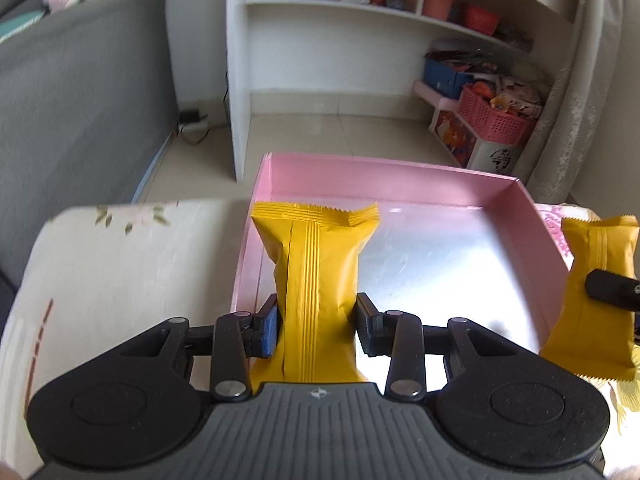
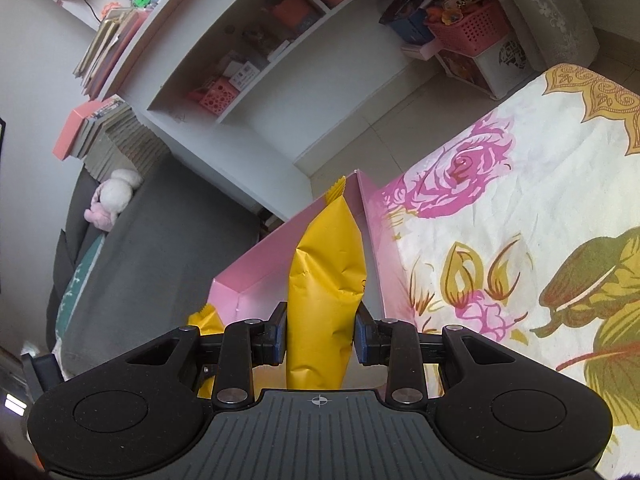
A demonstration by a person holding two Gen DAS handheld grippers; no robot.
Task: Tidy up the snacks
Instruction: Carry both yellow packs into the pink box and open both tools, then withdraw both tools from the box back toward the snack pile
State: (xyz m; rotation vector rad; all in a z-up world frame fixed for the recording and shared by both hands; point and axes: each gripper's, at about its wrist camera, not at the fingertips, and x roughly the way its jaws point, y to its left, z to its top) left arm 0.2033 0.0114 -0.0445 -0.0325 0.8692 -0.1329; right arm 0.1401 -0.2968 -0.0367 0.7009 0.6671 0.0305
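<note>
My left gripper (image 1: 316,322) is shut on a yellow snack packet (image 1: 316,264) and holds it over the near left part of a pink box (image 1: 384,178) with a shiny silver floor. My right gripper (image 2: 321,334) is shut on a second yellow snack packet (image 2: 326,280), held by the box's pink wall (image 2: 256,268). That second packet also shows in the left wrist view (image 1: 596,300) at the box's right edge, with a black finger (image 1: 612,290) on it. The first packet's corner shows in the right wrist view (image 2: 208,320).
The box sits on a floral cloth (image 2: 500,240) over a table. Beyond stand a white shelf unit (image 1: 320,32), pink baskets (image 1: 494,118) on the tiled floor, a grey sofa (image 1: 80,100) at left and a curtain (image 1: 568,120) at right.
</note>
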